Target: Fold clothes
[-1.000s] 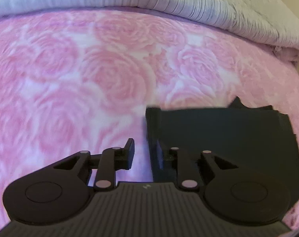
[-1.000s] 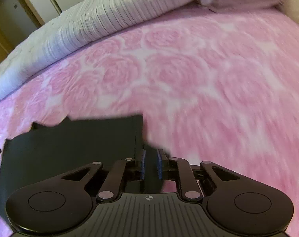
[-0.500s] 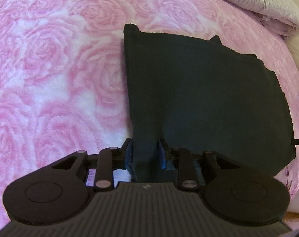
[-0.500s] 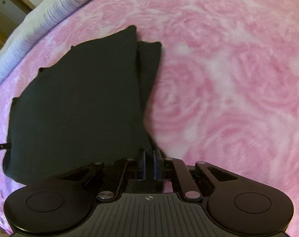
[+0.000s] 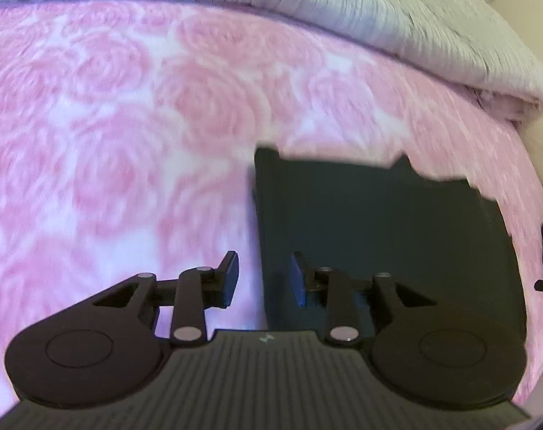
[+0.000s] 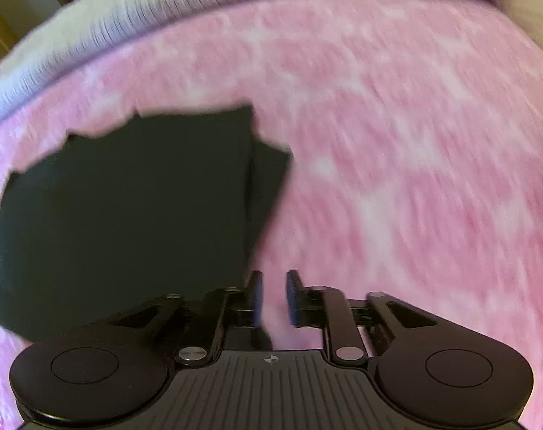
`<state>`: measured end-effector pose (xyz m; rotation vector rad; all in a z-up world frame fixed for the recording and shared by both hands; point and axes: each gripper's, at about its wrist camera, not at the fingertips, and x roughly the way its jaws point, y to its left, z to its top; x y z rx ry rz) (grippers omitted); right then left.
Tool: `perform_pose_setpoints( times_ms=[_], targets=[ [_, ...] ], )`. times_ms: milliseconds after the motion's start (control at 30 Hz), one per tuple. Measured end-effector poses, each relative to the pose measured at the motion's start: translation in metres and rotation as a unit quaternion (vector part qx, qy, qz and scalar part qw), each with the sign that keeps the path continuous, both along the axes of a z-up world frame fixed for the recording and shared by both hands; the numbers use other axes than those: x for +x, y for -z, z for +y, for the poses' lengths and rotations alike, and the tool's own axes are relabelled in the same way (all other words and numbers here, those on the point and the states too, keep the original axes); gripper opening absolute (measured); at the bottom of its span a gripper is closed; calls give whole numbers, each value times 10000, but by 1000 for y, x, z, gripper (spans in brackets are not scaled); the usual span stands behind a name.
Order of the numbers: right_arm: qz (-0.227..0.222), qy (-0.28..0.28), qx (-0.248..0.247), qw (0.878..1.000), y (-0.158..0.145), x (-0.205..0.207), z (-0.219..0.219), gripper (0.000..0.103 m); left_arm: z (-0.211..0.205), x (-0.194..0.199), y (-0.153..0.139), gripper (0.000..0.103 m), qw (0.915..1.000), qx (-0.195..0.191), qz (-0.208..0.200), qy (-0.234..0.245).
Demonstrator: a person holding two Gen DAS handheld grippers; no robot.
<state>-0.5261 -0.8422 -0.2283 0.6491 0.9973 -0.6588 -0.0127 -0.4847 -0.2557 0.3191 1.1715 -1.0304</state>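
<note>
The dark garment (image 5: 386, 236) lies folded flat on the pink rose bedspread (image 5: 120, 136), filling the right half of the left wrist view and the left half of the right wrist view (image 6: 128, 208). It reads as a squarish packet with one straight side edge running from near the camera away toward the top of the frame, and a narrower under-layer peeks out along its right side in the right view.

The left gripper (image 5: 262, 279) straddles that straight left edge near the bottom of the frame: its jaws are opening, with the cloth's edge standing in the gap and no pad pressing on it. The right gripper (image 6: 273, 295) sits just off the garment's lower right corner, jaws opening too, with only pink bedspread between them.

So the garment lies between the two grippers, the left one over its edge, the right one just clear of it. Probably this fold has just been laid down. A pale ribbed blanket (image 5: 307, 3) is bunched across the top of both views.
</note>
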Motion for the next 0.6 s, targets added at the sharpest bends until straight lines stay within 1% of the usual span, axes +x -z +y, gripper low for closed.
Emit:
perform_pose_setpoints(
  times_ms=[33,67,133,200,267,367,400,433,467,500,533,600],
  targets=[
    [-112,-17,-40,9999,0,9,-8,33,-9,5,4,30,10000,-17,-26,6],
    [-213,-39,-95,9997,1,20,-18,35,-20,10,8,31,10000,-25,-38,18],
    [-378,-79,-177,9991,7,42,-38,36,-38,19,16,33,10000,-18,-35,69],
    [-450,-102,-188,9988,18,64,-60,37,-54,23,25,35,9997,79,-85,214],
    [-456,-93,-130,9988,30,80,-78,37,-65,24,35,35,9987,249,-149,408],
    [-539,-42,157,9984,51,93,-101,37,-71,25,41,34,9976,267,-122,624],
    [-628,-31,278,9976,57,95,-107,37,-72,25,42,32,9976,244,-102,637],
    [-733,-21,404,9965,64,97,-112,37,-72,25,42,22,9976,221,-82,650],
    [-816,-5,493,9954,66,97,-114,28,-73,26,43,14,9977,184,-37,655],
    [-852,4,514,9950,67,97,-114,12,-73,25,41,4,9976,161,-48,672],
    [-837,10,491,9953,65,96,-113,2,-74,23,38,3,9974,152,-105,699],
    [-879,-6,294,9957,49,90,-108,2,-72,18,25,2,9961,21,-251,842]
  ],
)
